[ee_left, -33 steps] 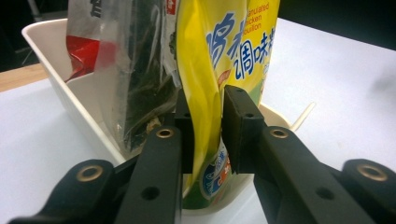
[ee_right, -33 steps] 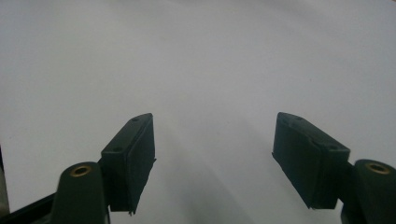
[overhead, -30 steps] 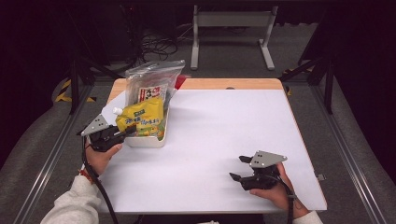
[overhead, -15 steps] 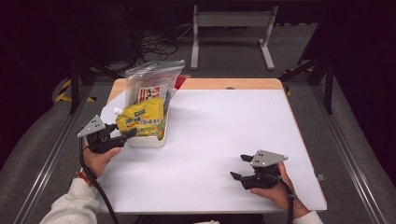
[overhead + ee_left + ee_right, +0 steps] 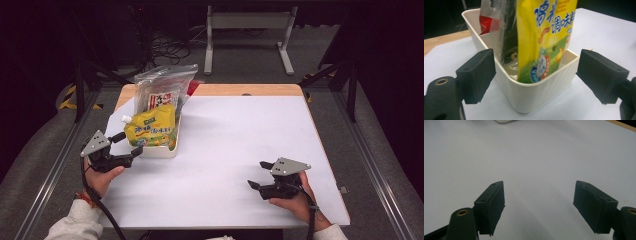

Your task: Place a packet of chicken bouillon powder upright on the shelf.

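Right gripper (image 5: 261, 175): nearest, at about five o'clock on the white table (image 5: 240, 135), cradled in the right hand (image 5: 295, 197). Released, jaws standing wide and just now eased a little wider, nothing between them. Bare tabletop ahead in the right gripper view (image 5: 539, 205).

Left gripper (image 5: 131, 144): at about eight o'clock, held in the left hand (image 5: 100, 175), grey three-cornered plate on top, black cable trailing toward the sleeve. Released, jaws just now spread apart, pads clear of everything. In the left gripper view (image 5: 536, 75) pads flanking the near corner of the tub without touching it.

Cream tub (image 5: 160, 150): just beyond the left gripper, at about ten o'clock on the table, ribbed walls, rounded corners. Near corner and rim close up in the left gripper view (image 5: 534, 95).

Yellow pouch (image 5: 152, 131): standing in the near end of the tub, leaning, white spout at upper left, blue lettering on the front (image 5: 544, 37).

Clear bag (image 5: 162, 92): standing in the tub behind the yellow pouch, rising above it, red-and-white label inside, dark contents visible (image 5: 506, 30).

Farther off, at twelve o'clock beyond the table edge: grey metal stand (image 5: 247, 22) on the floor.
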{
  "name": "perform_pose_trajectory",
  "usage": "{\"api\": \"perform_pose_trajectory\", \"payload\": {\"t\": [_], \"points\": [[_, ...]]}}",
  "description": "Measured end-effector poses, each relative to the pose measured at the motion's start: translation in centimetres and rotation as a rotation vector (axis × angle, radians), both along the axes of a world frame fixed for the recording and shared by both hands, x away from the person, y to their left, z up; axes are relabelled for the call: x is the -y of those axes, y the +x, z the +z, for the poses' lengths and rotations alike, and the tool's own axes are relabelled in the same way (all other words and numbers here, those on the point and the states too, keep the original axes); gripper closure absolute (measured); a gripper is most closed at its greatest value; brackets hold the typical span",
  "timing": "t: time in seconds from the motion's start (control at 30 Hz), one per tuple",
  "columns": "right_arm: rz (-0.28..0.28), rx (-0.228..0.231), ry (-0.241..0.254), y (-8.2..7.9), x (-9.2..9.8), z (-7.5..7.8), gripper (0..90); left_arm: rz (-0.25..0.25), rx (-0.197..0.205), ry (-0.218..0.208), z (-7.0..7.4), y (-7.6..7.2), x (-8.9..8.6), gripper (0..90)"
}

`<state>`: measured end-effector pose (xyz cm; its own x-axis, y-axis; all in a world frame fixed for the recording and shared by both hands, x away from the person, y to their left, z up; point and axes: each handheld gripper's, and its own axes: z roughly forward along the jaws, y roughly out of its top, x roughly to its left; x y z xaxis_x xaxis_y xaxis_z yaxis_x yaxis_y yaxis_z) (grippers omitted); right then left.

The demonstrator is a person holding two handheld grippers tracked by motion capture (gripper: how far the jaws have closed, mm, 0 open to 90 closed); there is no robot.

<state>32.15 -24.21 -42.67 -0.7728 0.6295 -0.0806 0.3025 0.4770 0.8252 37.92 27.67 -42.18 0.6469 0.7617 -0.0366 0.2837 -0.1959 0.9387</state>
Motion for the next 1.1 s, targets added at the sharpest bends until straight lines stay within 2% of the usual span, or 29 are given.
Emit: {"api": "perform_pose_trajectory", "payload": {"t": [0.07, 0.13, 0.23, 0.27, 0.33, 0.43, 0.53, 0.73, 1.1], "points": [[-0.006, 0.008, 0.003, 0.1, 0.1, 0.1, 24.4, 0.0, -0.005, -0.016, 0.3, -0.6, 0.1, 14.3], [-0.009, 0.015, 0.009, 0.2, 0.2, 0.3, 24.3, 0.011, 0.007, 0.008, 0.6, -1.2, 0.3, 14.0], [-0.016, 0.024, 0.011, 0.2, 0.4, 0.5, 24.3, 0.003, 0.012, -0.018, 0.9, -2.0, 0.5, 14.2], [-0.016, 0.027, 0.012, 0.2, 0.4, 0.6, 24.2, 0.007, 0.019, -0.012, 0.9, -2.3, 0.6, 14.3], [-0.022, 0.03, 0.012, 0.2, 0.5, 0.7, 24.2, 0.002, 0.036, 0.034, 1.0, -3.0, 1.1, 14.4], [-0.029, 0.037, 0.017, 0.2, 0.7, 0.8, 24.0, -0.019, 0.048, 0.06, 1.1, -3.7, 2.0, 14.4], [-0.035, 0.043, 0.013, 0.2, 0.8, 0.8, 23.7, -0.036, 0.048, 0.075, 1.1, -4.0, 2.6, 14.2], [-0.041, 0.066, -0.006, 0.1, 0.7, 1.0, 23.0, -0.064, 0.046, 0.072, 1.3, -4.4, 3.3, 14.3], [-0.056, 0.081, -0.014, -0.1, 1.1, 1.0, 22.1, -0.165, 0.041, 0.103, 1.1, -4.8, 5.8, 13.9]]}}
